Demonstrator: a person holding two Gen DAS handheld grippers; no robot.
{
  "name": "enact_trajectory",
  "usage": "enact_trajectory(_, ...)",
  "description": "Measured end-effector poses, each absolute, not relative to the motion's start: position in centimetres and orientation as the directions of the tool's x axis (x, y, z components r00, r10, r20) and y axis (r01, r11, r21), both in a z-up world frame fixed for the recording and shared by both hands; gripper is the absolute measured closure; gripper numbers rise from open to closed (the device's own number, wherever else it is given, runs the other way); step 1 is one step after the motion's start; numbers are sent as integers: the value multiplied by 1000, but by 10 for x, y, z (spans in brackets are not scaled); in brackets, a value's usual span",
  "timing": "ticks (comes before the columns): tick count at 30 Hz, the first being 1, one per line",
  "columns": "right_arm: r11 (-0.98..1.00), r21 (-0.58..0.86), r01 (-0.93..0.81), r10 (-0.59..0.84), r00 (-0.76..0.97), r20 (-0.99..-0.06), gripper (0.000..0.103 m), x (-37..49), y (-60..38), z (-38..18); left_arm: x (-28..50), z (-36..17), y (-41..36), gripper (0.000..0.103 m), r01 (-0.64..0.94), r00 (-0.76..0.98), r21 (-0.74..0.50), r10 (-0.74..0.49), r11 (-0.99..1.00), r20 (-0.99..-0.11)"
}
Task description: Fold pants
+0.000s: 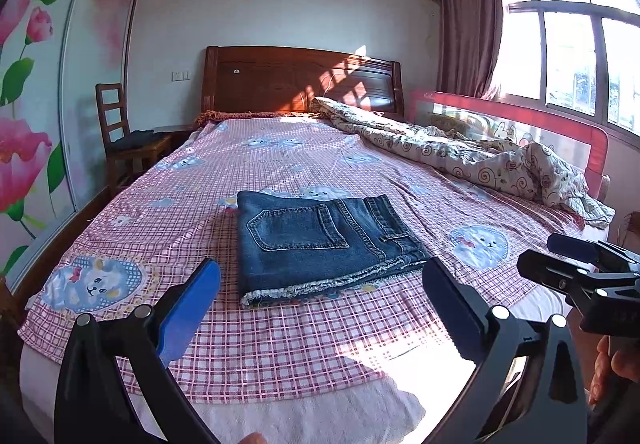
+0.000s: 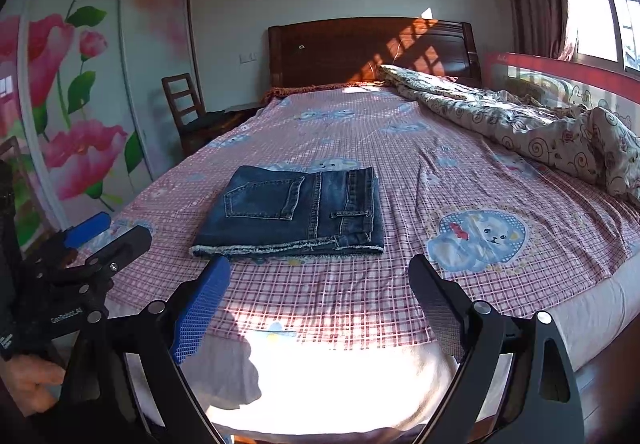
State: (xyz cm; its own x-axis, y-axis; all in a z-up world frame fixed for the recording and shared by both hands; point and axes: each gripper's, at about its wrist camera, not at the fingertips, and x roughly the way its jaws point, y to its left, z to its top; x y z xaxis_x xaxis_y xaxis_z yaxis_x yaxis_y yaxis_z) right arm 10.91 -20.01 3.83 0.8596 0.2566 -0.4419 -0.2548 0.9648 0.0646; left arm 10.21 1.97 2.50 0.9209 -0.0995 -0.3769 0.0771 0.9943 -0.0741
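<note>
Dark blue jeans (image 1: 320, 244) lie folded into a flat rectangle on the pink checked bedsheet (image 1: 280, 336), back pocket up, frayed hems toward me. They also show in the right wrist view (image 2: 296, 210). My left gripper (image 1: 320, 284) is open and empty, held just short of the jeans' near edge. My right gripper (image 2: 320, 276) is open and empty, also just short of the near edge. Each gripper shows in the other's view: the right one (image 1: 560, 256) at the right edge, the left one (image 2: 108, 232) at the left edge.
A crumpled patterned quilt (image 1: 480, 156) lies along the bed's right side by a red bed rail (image 1: 520, 116). A wooden headboard (image 1: 300, 80) stands at the far end. A wooden chair (image 1: 124, 136) and a flowered wardrobe (image 1: 40, 84) stand at the left.
</note>
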Motion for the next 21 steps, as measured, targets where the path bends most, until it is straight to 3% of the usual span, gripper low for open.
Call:
enact_trajectory(10, 961, 45, -272, 262, 849, -459, 13, 110, -193, 35, 103, 23, 28, 2, 140, 909, -176, -196, 974, -367)
enact_trajectory(21, 962, 57, -268, 263, 845, -466, 13, 111, -196, 34, 104, 25, 19, 2, 143, 910, -119, -177, 983, -375)
